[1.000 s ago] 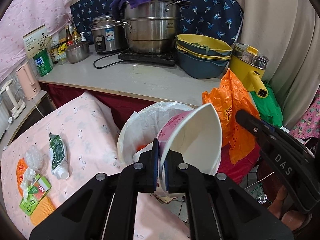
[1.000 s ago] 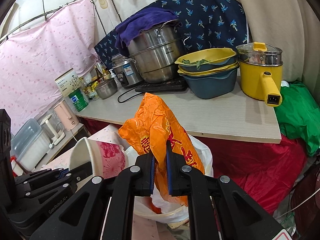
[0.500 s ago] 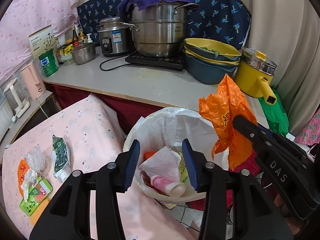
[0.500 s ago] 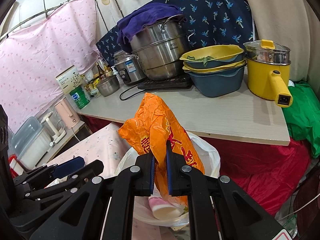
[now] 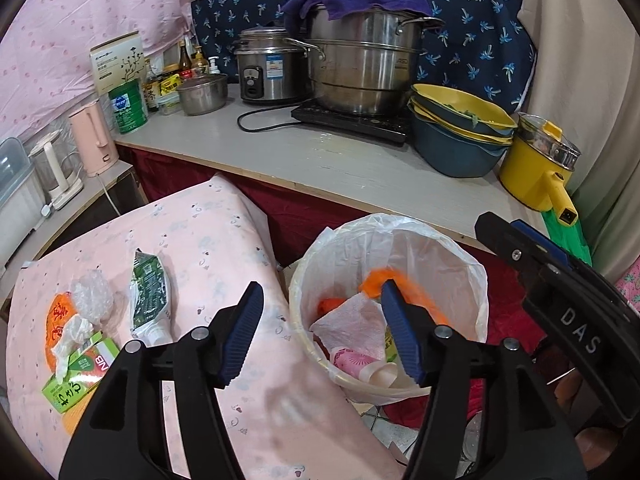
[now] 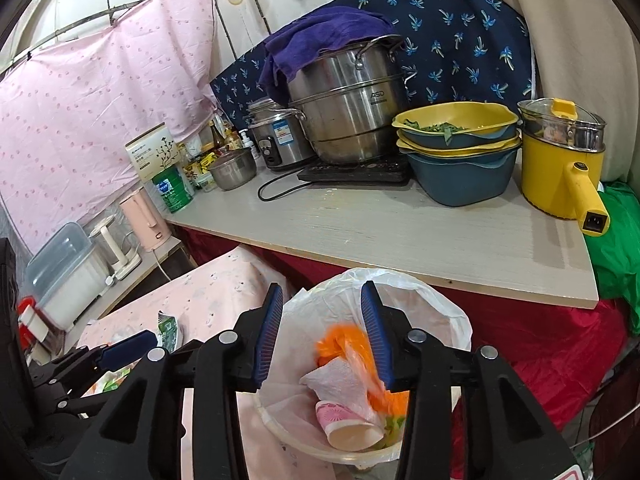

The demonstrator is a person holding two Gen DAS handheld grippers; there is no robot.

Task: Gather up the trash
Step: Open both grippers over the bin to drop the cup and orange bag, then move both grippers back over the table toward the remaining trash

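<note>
I see open air above the lined bin [image 5: 472, 264] at lower centre; its mouth is unblocked. The counter edge [image 5: 360, 196] overhangs close behind it. At lower left, the pink-covered table [image 5: 224, 240] is bare along its right side; wrappers [image 5: 150, 296] crowd the left.

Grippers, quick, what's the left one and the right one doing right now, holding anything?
Left gripper: jaws opening, nothing between them.
Right gripper: jaws opening, empty; the crumpled orange plastic bag is dropping into the white-lined trash bin below.
</note>
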